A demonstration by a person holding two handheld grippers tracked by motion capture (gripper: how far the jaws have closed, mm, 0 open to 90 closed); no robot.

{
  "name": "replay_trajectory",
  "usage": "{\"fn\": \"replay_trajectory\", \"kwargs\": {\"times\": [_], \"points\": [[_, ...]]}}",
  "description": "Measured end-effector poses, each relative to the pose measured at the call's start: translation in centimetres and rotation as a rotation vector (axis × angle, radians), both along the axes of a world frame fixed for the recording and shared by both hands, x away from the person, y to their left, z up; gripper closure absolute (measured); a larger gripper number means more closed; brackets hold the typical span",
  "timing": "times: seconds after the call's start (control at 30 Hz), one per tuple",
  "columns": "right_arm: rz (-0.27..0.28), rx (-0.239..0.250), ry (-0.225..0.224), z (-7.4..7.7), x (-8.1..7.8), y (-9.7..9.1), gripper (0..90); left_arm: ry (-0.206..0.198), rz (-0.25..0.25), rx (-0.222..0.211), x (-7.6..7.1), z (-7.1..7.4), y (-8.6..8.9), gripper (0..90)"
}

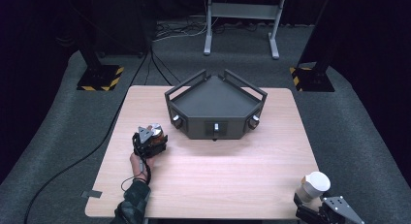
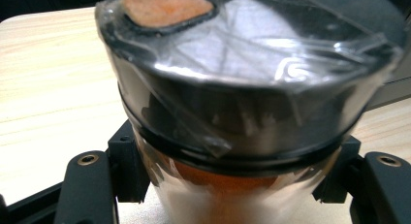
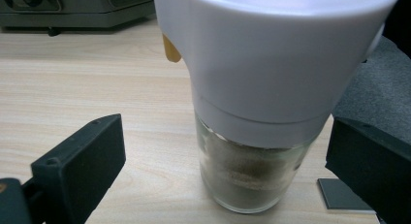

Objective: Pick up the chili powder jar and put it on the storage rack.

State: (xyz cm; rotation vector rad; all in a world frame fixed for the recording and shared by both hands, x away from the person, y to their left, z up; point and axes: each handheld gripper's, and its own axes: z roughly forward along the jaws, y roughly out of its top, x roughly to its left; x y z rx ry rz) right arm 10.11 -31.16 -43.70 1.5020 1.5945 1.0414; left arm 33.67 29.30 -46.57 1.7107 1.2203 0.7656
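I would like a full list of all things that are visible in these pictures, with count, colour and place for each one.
Light wooden table: one, pale wood, centre of the high view.
Dark grey angular metal tray: one, dark grey, far middle of the table.
Black-lidded jar with orange contents: one, plastic-wrapped, left part of the table, between the jaws of the left hand-held gripper.
White-capped glass jar with brown powder: one, near right corner of the table, between the open jaws of the right hand-held gripper.
Left hand-held gripper: one, black.
Right hand-held gripper: one, black.
Left hand: one, holding the left gripper.
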Motion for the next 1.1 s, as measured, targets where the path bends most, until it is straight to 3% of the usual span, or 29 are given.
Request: {"fn": "replay_trajectory", "kwargs": {"times": [1.1], "points": [[-0.031,0.001,0.002,0.1,-0.3,-0.4,0.0,0.012,-0.043,0.016,0.2,1.1,-0.1,31.9]]}}
